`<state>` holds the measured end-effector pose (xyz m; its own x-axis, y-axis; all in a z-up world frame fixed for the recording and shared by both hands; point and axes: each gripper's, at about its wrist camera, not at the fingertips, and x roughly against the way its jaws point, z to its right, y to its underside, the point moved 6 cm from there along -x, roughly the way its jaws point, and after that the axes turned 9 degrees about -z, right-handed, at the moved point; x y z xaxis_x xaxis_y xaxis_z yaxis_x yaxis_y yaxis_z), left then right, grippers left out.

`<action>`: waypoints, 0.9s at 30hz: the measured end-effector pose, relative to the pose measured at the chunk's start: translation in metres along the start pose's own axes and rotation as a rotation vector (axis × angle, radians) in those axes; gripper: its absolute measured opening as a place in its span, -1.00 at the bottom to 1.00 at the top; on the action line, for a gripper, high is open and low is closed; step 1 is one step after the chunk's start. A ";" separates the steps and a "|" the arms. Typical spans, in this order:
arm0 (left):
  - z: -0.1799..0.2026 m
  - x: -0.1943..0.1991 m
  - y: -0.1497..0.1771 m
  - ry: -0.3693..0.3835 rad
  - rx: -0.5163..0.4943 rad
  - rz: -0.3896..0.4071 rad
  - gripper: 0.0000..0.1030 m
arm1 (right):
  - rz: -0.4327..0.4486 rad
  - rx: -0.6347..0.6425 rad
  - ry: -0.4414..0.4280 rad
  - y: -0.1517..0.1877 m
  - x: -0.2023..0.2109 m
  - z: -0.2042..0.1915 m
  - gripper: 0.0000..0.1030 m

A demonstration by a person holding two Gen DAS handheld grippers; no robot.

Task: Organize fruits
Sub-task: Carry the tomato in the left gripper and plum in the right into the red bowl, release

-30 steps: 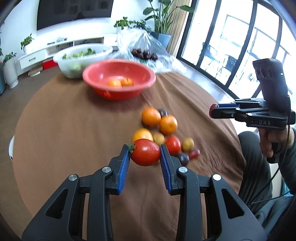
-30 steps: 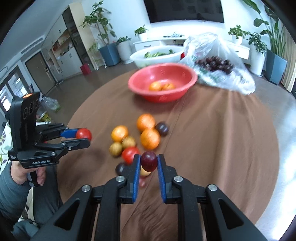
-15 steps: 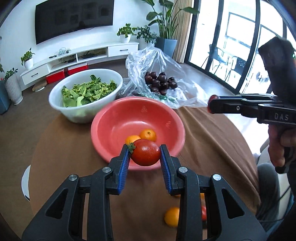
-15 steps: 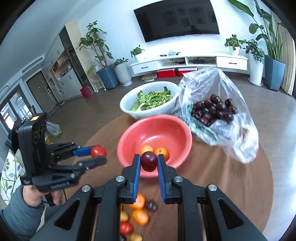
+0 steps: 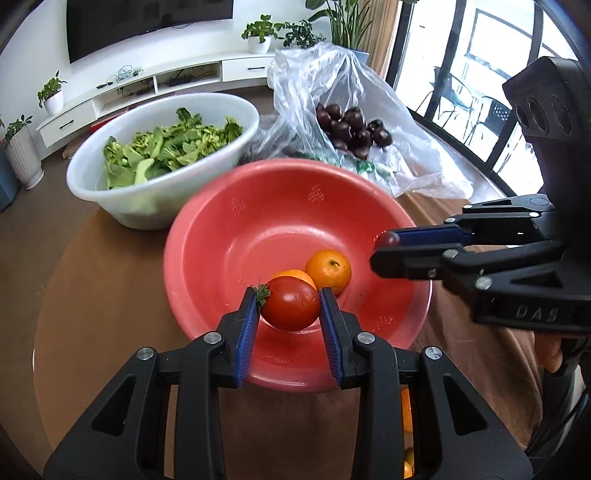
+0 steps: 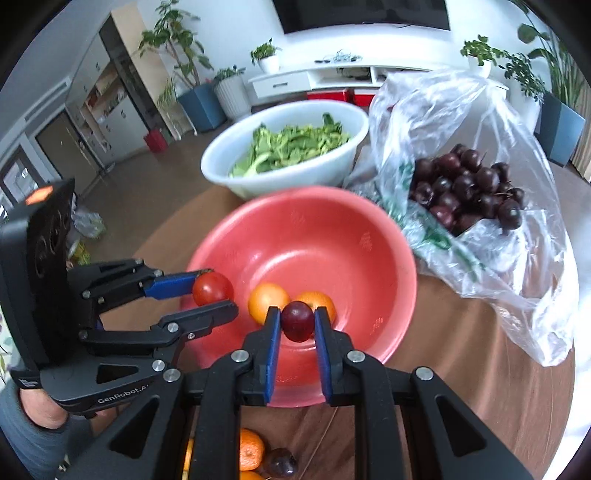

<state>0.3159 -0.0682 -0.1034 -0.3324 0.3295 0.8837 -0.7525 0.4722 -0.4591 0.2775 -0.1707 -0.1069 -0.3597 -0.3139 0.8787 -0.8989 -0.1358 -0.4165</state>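
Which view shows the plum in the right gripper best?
Right wrist: the plum sits centred and unobstructed between the right gripper pads, above the red bowl. The left wrist view shows only a dark red sliver at the fingertips.

We're seeing a white bowl [image 5: 162, 206] sitting in the upper left of the left wrist view, piled with leafy greens [image 5: 166, 147]. Behind it a TV [image 5: 147, 26] is hanging on the wall over a long white console [image 5: 147, 88], with potted plants [image 5: 258, 33] standing on top. In the right wrist view's upper left, wooden cabinets [image 6: 110, 96] are lining the wall.
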 end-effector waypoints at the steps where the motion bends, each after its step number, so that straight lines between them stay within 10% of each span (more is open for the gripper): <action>1: 0.001 -0.002 0.000 -0.001 -0.002 -0.003 -0.40 | -0.009 0.005 0.012 0.001 -0.005 0.000 -0.61; 18: 0.006 -0.018 0.005 -0.025 -0.031 -0.026 -0.39 | -0.054 0.053 0.098 0.006 -0.030 -0.001 -0.59; 27: 0.004 -0.007 0.004 -0.033 -0.017 0.003 0.21 | -0.036 0.046 0.109 0.006 -0.023 0.002 -0.35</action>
<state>0.3133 -0.0716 -0.1111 -0.3529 0.3039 0.8849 -0.7422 0.4849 -0.4625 0.2812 -0.1663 -0.1299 -0.3551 -0.2046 0.9122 -0.9001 -0.1885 -0.3927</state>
